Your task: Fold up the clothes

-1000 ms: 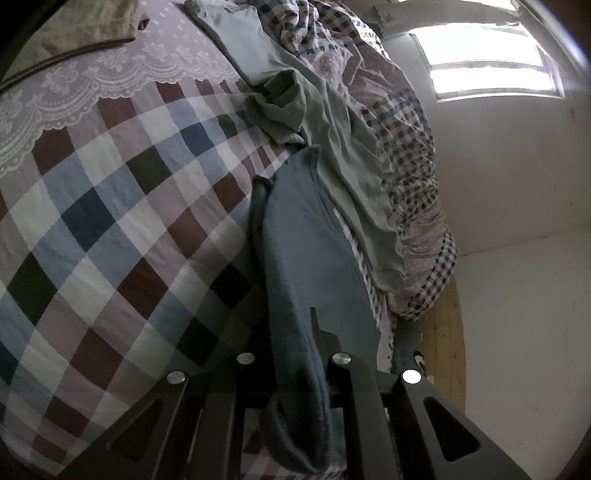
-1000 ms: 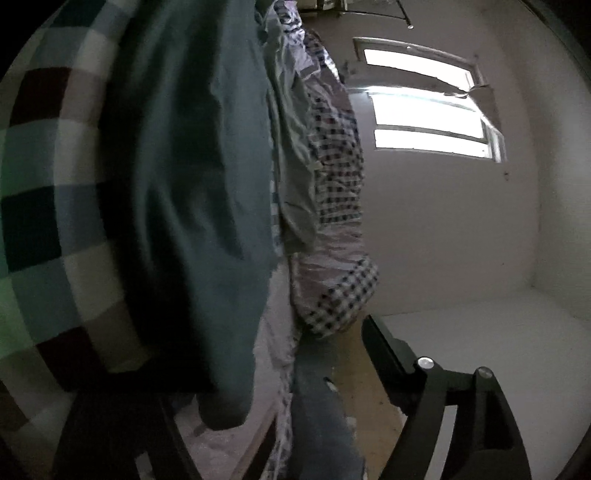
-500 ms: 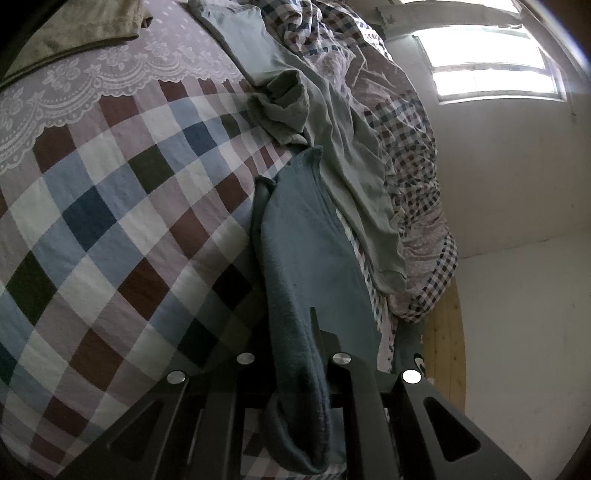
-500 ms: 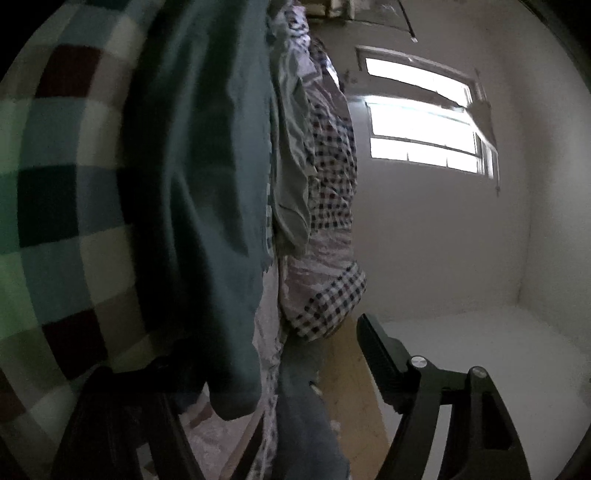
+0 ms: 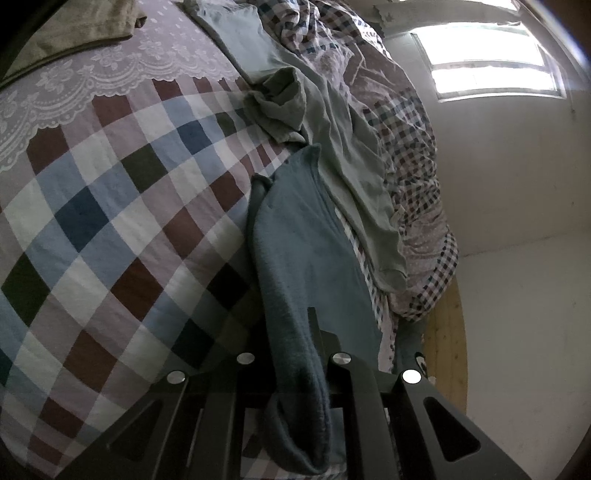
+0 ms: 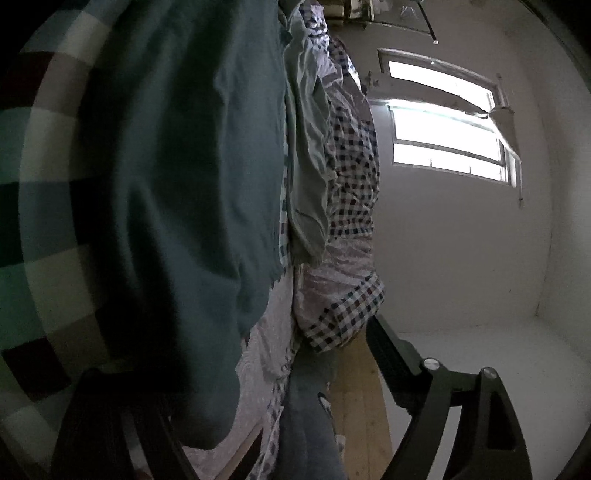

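Note:
A teal-blue garment (image 5: 303, 258) lies stretched along the right edge of the checked bedspread (image 5: 110, 229). My left gripper (image 5: 295, 365) is shut on its near end, cloth bunched between the fingers. In the right wrist view the same garment (image 6: 192, 184) hangs dark and close, filling the left half. My right gripper (image 6: 236, 384) stands wide open at the garment's lower edge; its right finger (image 6: 391, 358) is bare and the left finger is in shadow under the cloth.
A pale green garment (image 5: 332, 140) lies crumpled beyond the blue one. A small-checked quilt (image 5: 413, 177) hangs over the bed's right side. A folded olive cloth (image 5: 74, 33) sits at the far left. Wooden floor (image 5: 447, 347), white wall and a window are on the right.
The left gripper keeps its hold and has shifted only slightly. The right gripper has moved a little along the garment's edge, its jaws staying open.

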### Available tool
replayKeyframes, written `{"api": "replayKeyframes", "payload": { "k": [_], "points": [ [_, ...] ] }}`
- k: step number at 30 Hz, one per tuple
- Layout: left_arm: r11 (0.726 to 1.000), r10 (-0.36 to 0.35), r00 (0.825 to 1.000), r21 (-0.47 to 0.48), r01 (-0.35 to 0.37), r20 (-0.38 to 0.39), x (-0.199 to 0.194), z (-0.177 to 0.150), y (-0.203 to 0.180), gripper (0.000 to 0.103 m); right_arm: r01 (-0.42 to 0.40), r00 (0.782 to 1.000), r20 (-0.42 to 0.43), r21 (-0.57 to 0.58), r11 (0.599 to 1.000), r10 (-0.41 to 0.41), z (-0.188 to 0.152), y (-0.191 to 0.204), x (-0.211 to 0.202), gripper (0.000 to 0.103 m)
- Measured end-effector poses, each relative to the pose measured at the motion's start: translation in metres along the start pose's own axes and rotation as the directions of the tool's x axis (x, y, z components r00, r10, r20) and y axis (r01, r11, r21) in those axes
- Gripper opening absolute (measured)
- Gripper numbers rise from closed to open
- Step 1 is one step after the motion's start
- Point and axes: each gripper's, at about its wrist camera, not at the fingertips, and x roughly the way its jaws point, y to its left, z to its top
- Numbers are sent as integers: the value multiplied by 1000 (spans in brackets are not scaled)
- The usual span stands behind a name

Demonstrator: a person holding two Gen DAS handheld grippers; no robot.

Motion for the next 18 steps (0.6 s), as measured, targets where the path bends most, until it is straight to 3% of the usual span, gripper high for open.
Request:
{"api": "replayKeyframes", "payload": {
  "k": [6,9,11,13,14,18],
  "points": [
    [1000,2,1000,9,-2,-4,1,0,-1,9,18,1000,-8,-5,1000,-18,8,4,9,86],
    [1000,2,1000,9,-2,-4,1,0,-2,9,3,1000,-3,-17,1000,-3,11,14,10,64],
    [1000,2,1000,13,-2,-5,1,0,-2,9,-17,1000,-7,-17,1000,17,12,20,13,36],
    [1000,4,1000,18,-4,-7,2,0,-2,9,-44,999,-19,-5,999,44,12,24,16,20],
    [1000,7,1000,19,-6,-9,3,0,-2,9,-63,998,-28,10,998,63,12,23,17,14],
    [1000,3,1000,16,-3,-12,2,0,-1,9,-124,992,-32,57,991,126,10,14,16,6]
  ]
}}
